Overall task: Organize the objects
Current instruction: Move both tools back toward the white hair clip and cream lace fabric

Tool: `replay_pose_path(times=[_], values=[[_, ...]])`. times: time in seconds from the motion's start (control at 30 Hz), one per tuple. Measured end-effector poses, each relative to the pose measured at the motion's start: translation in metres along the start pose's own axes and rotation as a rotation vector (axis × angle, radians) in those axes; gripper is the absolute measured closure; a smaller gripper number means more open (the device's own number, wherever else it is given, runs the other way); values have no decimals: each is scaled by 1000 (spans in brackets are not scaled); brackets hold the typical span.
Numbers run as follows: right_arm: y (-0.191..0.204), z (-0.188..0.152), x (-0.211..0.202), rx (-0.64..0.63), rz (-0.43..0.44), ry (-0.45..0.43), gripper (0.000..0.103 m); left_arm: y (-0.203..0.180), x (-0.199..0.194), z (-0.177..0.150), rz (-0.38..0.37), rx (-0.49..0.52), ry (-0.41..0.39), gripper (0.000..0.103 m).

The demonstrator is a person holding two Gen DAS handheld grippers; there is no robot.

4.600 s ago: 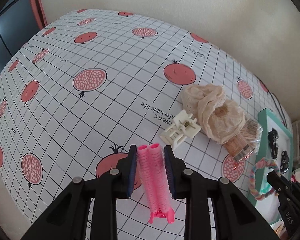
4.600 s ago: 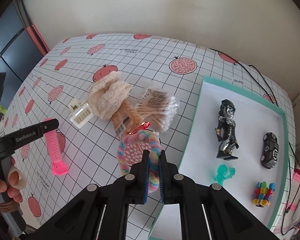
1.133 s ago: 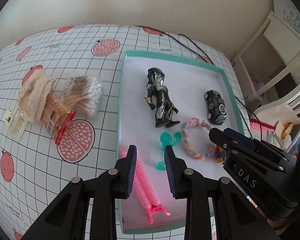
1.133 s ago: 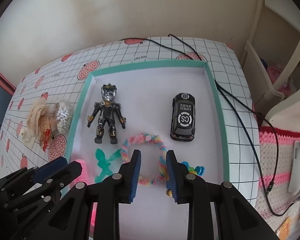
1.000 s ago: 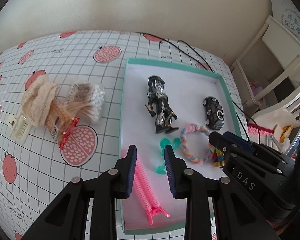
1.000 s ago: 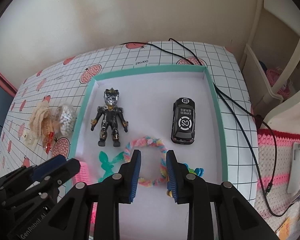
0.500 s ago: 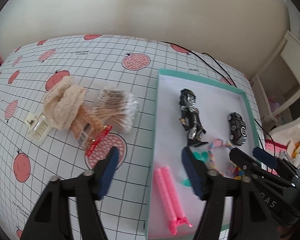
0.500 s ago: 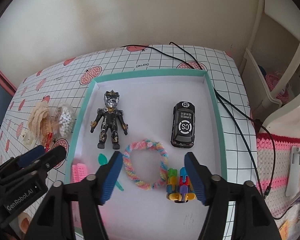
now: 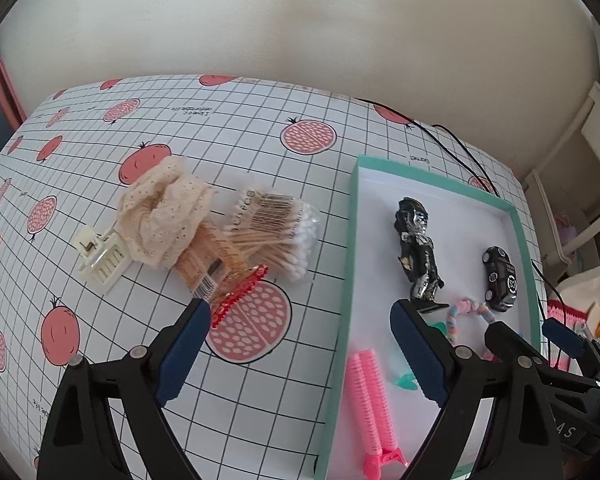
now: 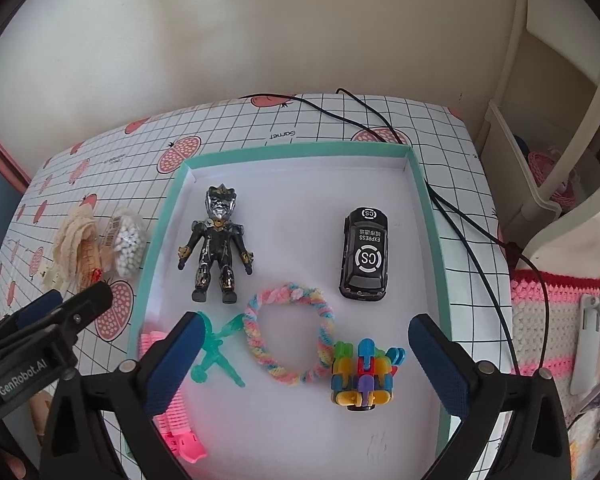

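My left gripper (image 9: 300, 320) hangs open and empty over the tablecloth and the left rim of the teal tray (image 9: 346, 280). A pink hair clip (image 9: 370, 396) lies free inside that rim. My right gripper (image 10: 306, 332) is open and empty above the rainbow hair tie (image 10: 292, 293), which lies flat in the tray (image 10: 296, 152). Also in the tray are a black figure (image 10: 216, 240), a toy car (image 10: 366, 254), a green figure (image 10: 216, 350) and a block toy (image 10: 362, 376). The left gripper (image 10: 74, 298) shows at the left edge of the right wrist view.
On the cloth left of the tray lies a pile: cotton swabs (image 9: 276, 232), a beige lace scrunchie (image 9: 164, 208), a cream claw clip (image 9: 100, 260) and a red clip (image 9: 242, 290). A black cable (image 10: 452, 208) runs past the tray's right side. White furniture stands beyond the table's right edge.
Both grippers carried their items into the tray and let go of the pink clip and the hair tie. Over the last second both opened wide, and the left view swung left toward the pile.
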State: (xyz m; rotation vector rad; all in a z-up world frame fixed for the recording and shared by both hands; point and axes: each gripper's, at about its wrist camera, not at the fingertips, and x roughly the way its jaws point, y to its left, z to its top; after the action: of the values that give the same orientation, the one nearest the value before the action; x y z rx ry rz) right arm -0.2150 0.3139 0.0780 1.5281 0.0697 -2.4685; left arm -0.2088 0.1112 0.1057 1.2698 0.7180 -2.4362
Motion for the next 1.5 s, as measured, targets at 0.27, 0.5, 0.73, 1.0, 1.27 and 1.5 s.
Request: replay_pose_path(times=[0.27,0.5,0.73,1.0,1.27,1.5], values=[[3,0,0,-2,2,0,0,5,-5,1,-5,1,-8,11],[15,9,-21,7,15,-53,0,28,-26,15,-32,-17,-50,11],[53,21,-37,-18,53,-98,0,74,-52,36,-23,-61,-108,11],[120,29,-38,-59,128,-111,0,152,-74,54,24,-146,-168,11],[181,28,-23,-108,178,-90,0,217,-80,57,38,-240,-179,11],[193,31,-9,-98,175,-93,0,217,-63,55,20,-222,-145,11]])
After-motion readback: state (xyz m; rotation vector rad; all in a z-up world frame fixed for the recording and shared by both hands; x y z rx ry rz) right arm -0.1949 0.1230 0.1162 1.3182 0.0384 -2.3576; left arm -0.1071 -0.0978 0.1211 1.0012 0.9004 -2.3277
